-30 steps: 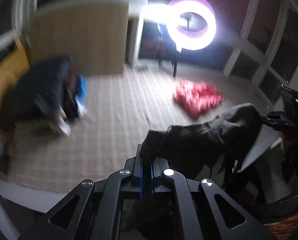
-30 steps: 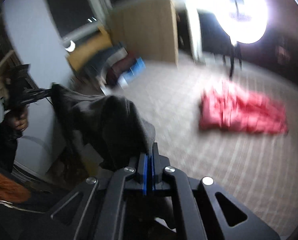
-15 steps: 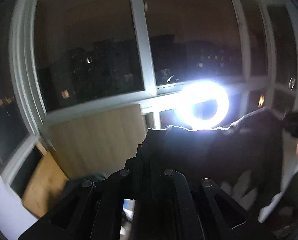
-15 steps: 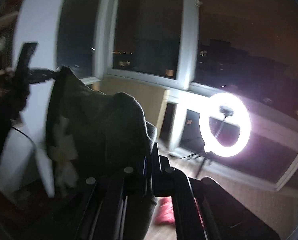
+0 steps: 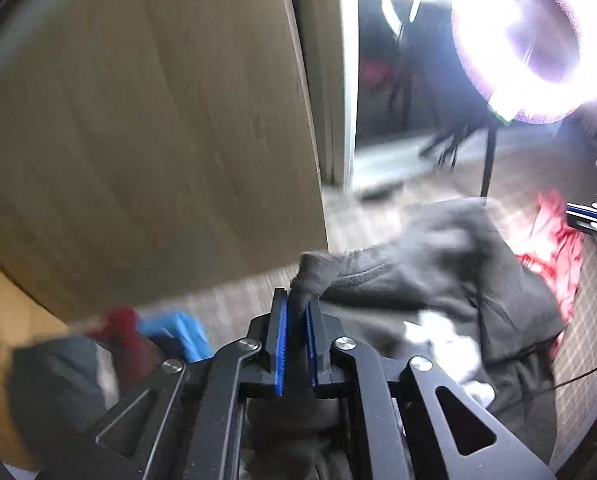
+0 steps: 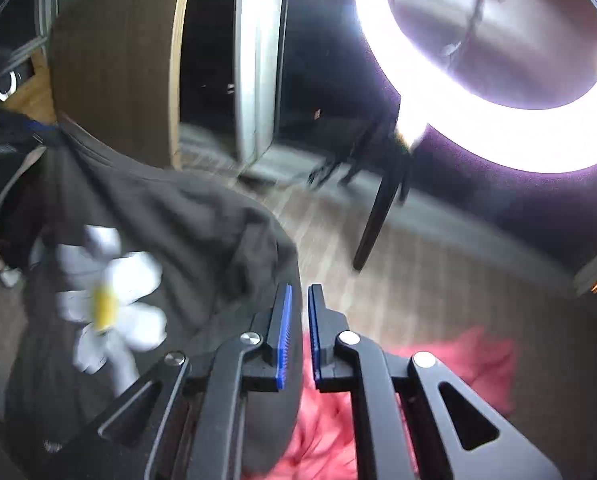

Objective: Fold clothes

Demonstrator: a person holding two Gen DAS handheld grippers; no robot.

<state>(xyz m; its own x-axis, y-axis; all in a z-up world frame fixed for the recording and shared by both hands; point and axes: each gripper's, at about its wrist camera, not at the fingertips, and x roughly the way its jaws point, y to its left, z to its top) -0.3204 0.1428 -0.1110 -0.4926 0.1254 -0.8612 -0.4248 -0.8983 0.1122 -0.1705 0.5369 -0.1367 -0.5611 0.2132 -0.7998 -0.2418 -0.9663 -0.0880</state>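
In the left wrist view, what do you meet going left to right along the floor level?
Blue cloth → left tool, pinching a corner of the dark shirt → red garment → tip of the right tool at the frame edge.

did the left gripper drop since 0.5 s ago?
Yes. The left gripper has swung down: its view showed window panes, now the ring light sits high and floor shows.

Motion blur smears the dark garment (image 5: 438, 272) and its daisy print (image 6: 110, 304); frame edge crops the red cloth (image 6: 438, 380)
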